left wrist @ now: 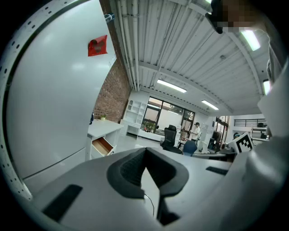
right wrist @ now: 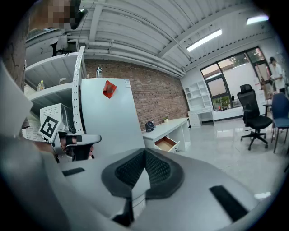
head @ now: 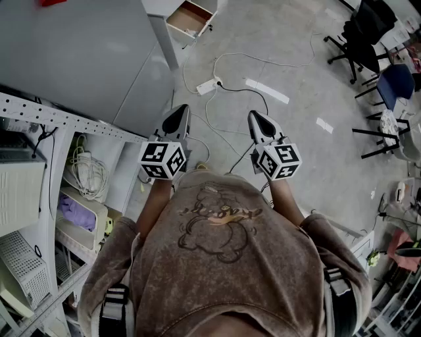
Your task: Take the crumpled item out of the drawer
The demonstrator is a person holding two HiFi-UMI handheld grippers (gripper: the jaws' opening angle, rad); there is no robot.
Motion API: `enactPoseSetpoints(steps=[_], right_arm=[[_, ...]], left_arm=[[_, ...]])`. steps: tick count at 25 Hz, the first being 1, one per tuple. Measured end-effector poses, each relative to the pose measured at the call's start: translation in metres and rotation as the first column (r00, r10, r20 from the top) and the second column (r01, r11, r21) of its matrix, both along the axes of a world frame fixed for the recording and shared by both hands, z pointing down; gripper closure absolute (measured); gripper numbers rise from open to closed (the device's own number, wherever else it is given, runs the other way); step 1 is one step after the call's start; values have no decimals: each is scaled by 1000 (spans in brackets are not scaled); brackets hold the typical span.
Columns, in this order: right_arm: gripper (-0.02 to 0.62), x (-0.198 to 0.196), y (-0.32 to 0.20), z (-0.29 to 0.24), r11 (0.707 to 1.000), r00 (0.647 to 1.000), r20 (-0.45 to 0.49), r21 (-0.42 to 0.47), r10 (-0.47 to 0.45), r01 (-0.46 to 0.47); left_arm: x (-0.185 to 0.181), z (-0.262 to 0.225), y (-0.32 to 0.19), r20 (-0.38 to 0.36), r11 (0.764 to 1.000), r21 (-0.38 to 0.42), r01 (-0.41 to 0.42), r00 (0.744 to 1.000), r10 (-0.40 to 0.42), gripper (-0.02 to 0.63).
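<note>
Overhead, a person in a brown printed sweatshirt stands on a pale grey polished floor, holding a grey two-jaw left gripper and a matching right gripper side by side in front of the chest. Both point forward and slightly downward. Each claw is closed tip to tip with nothing between its pads, which looks like a carrying posture for walking, since nothing is within reach. The target, a small open drawer with a brown wooden inside, is pulled out of a low white desk well away across the floor, beyond a tall plain grey cabinet on the person's left. The drawer stands out far enough that its contents could be reached from above. The crumpled item is presumably inside it, but at this distance no view shows it. A white power strip with trailing cables lies on the floor between the person and the desk, so the approach probably calls for stepping around it. The task appears barely begun, with the walk to the drawer yet to come.
</note>
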State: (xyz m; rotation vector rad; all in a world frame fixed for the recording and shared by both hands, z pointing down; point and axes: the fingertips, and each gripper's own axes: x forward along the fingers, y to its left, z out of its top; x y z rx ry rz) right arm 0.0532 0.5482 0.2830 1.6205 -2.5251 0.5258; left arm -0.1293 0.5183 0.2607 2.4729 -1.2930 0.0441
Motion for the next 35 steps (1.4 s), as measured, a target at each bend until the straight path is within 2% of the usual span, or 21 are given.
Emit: enactPoseSetpoints(steps=[22,28,35], right_arm=[[598,-15,-43,18,998,998,34,6,59,-59],[598,-17,-76,33,999,999,22,-13,39,-39],[598,-20,-142,35,1000,999,38,-8,-18,19]], left_arm=[[-10,13,-40,-8,998,21,-63,998,64,598],[-10,21,-70,-3,998,22,-55,998,55,598],[-10,23,-124,3,1000,14,-21,1000,21,598]])
